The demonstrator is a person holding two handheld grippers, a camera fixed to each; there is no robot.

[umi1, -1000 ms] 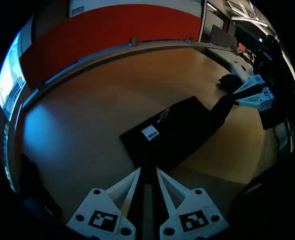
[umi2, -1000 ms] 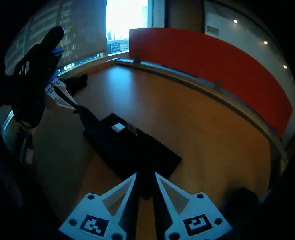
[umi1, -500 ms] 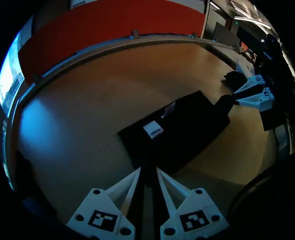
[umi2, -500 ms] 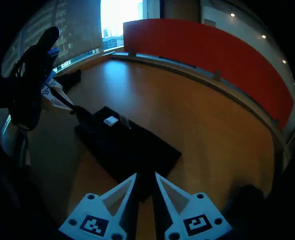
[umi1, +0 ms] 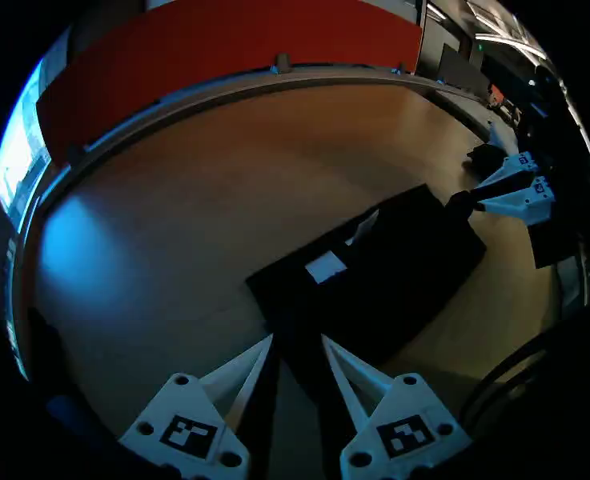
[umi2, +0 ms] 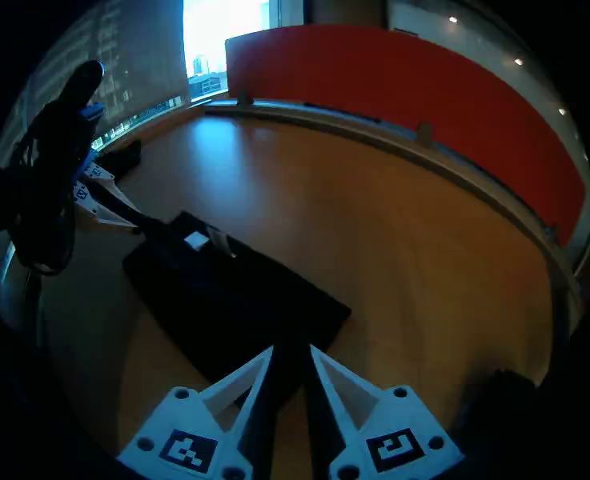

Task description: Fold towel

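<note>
Broadly, a wooden table (umi1: 174,224) carried a black towel (umi1: 391,280) lying flat as a dark oblong. At one end the right gripper (umi2: 291,356) was clamped on a corner, with cloth pinched between its fingers. At the opposite end the left gripper (umi1: 297,352) had a corner between slightly parted fingers; whether they pressed on it could not be told. A small white label (umi1: 327,266) lay on the towel.

Broad wooden tabletop (umi1: 214,184), glossy and warm brown, long red partition (umi2: 423,88) along its far edge, bright window (umi2: 222,36) beyond — 3 small ceiling spots (umi2: 519,61) above.
</note>
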